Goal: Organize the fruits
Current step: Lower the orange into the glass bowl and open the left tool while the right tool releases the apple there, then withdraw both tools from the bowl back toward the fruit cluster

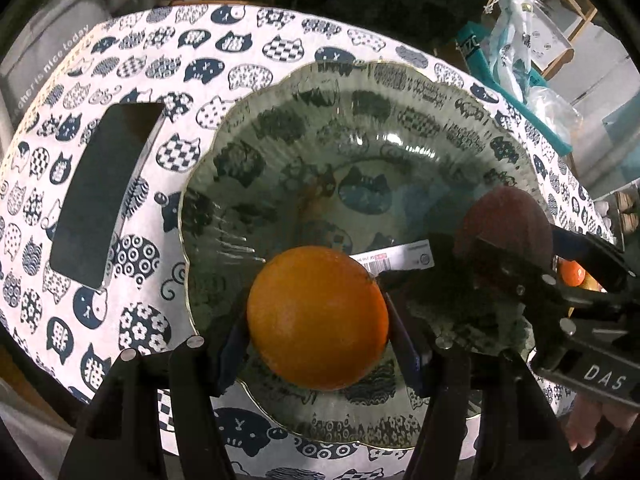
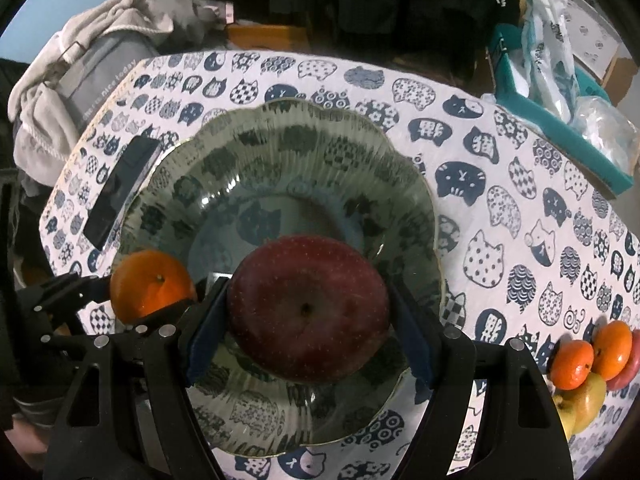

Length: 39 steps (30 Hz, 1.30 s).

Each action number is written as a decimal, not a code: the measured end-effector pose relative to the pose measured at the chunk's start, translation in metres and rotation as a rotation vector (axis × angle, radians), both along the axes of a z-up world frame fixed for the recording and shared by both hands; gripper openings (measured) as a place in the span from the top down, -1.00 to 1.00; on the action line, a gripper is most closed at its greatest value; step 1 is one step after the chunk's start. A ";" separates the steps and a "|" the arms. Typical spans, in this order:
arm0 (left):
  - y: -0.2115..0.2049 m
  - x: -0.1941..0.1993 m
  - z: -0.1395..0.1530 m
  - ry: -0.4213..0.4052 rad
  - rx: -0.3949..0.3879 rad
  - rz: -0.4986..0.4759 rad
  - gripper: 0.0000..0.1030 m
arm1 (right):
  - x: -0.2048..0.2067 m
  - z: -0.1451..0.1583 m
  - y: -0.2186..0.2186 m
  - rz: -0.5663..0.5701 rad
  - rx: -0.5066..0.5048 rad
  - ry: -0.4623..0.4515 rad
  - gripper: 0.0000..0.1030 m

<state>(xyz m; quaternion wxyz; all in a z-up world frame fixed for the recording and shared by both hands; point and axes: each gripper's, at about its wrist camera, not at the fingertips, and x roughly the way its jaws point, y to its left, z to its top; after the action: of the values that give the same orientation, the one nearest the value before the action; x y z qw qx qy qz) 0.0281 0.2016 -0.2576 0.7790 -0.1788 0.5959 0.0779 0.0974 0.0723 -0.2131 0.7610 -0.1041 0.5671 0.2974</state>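
My left gripper (image 1: 318,320) is shut on an orange (image 1: 318,318), held over the near side of a wide scalloped glass bowl (image 1: 280,120). My right gripper (image 2: 308,312) is shut on a dark red apple (image 2: 308,308), held over the same glass bowl (image 2: 280,136). In the left wrist view the apple (image 1: 504,220) and the right gripper (image 1: 532,264) show at the right. In the right wrist view the orange (image 2: 150,288) and the left gripper (image 2: 132,300) show at the left. The bowl holds no fruit on its floor.
A cat-patterned cloth (image 2: 520,208) covers the table. A black phone (image 1: 104,196) lies left of the bowl. Several loose fruits, oranges (image 2: 588,356) and a yellow one (image 2: 580,404), sit at the table's right edge. A teal tray (image 2: 560,128) with plastic bags stands at the back right.
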 end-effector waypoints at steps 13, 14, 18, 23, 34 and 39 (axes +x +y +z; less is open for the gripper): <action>-0.005 -0.003 0.024 -0.039 0.058 -0.009 -0.49 | 0.000 0.015 -0.001 -0.008 0.037 -0.013 -0.51; -0.005 -0.003 0.027 -0.047 0.059 -0.007 -0.49 | 0.000 0.017 -0.002 -0.015 0.045 -0.014 -0.51; -0.008 -0.003 0.045 -0.090 0.055 -0.013 -0.49 | 0.001 0.034 -0.011 -0.038 0.071 -0.053 -0.51; -0.019 -0.004 0.070 -0.147 0.075 -0.033 -0.49 | 0.001 0.057 -0.021 -0.061 0.092 -0.121 -0.51; -0.044 -0.011 0.123 -0.278 0.114 -0.073 -0.49 | -0.008 0.109 -0.054 -0.114 0.164 -0.244 -0.51; -0.055 -0.014 0.148 -0.343 0.146 -0.090 -0.49 | -0.013 0.129 -0.069 -0.130 0.182 -0.297 -0.51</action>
<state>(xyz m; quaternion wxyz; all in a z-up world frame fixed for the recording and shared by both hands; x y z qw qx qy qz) 0.0139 0.1467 -0.1098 0.8827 -0.1056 0.4547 0.0542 0.0844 0.0030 -0.0841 0.8602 -0.0405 0.4250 0.2789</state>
